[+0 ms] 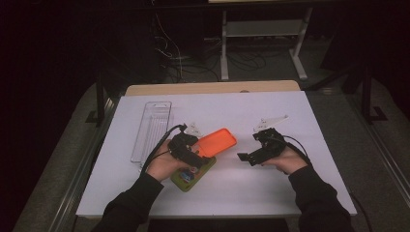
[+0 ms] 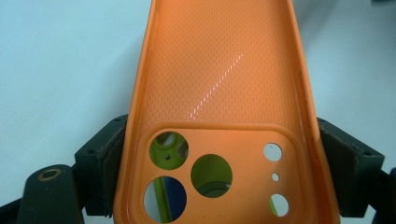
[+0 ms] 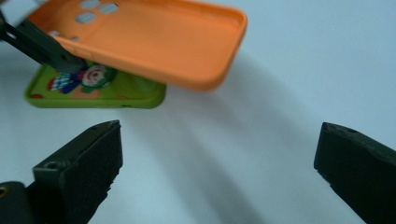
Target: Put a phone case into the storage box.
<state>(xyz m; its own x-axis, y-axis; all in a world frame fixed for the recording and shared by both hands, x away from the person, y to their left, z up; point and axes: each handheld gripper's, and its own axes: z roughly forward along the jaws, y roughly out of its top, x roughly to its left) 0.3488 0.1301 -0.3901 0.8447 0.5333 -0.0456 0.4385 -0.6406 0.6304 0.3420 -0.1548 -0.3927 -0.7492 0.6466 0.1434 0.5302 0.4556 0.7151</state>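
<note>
1. Orange phone case [image 1: 218,142] is being held above the white surface [image 1: 270,188], near centre, open side up, tilted, its far end rising toward the right.
2. Left tongs [image 1: 202,155] are clamping the case at its camera-cutout end; in the left gripper view the two black pads are pressing on both long edges of the orange phone case [image 2: 219,93], one on each side.
3. Green phone case [image 1: 192,175] is lying flat on the surface directly beneath the held end; in the right gripper view the green phone case [image 3: 95,88] is showing a cartoon print, and green is showing through the orange case's camera holes in the left gripper view.
4. Right tongs [image 1: 245,158] are hovering to the right of the orange case, apart from it, jaws standing wide with nothing between them; in the right gripper view the orange phone case [image 3: 154,42] is sitting beyond them.
5. Clear plastic tray [image 1: 152,129] is lying at far left on the surface, well apart from both cases.
6. Person's dark sleeves [image 1: 126,205] are entering from the near edge.
</note>
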